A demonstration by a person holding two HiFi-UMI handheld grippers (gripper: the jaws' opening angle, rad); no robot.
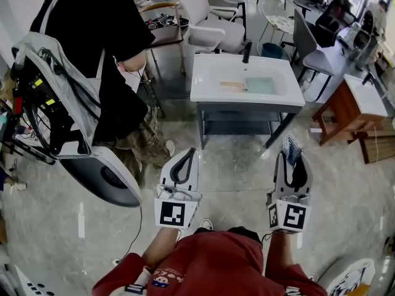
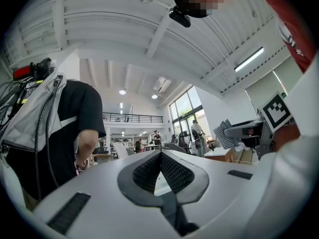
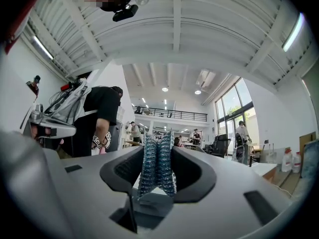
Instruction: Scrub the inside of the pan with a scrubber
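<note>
Location: an open hall with a polished grey floor point(image 1: 234, 171), desks and chairs at the far side. A white sink unit point(image 1: 210, 73) on a grey frame stands ahead, well apart from both grippers. A standing person in black point(image 1: 99, 36) carrying a rig is at the left.

Findings:
- The right gripper point(image 1: 290, 152) is clamped on the scrubber point(image 3: 157, 166), a blue-silver mesh pad squeezed upright between its 2 jaws and poking out past the tips.
- The left gripper point(image 2: 160, 153) has its jaws brought together at the tips, with nothing between them.
- Both grippers are held over bare floor, short of the sink unit.
- No pan can be made out in any view; the basin contents are too small to identify.

Assessment: the scrubber is in hand, so 1 preparatory step appears complete. Scrubbing has not begun. Reaching the pan and working its inside remain.
</note>
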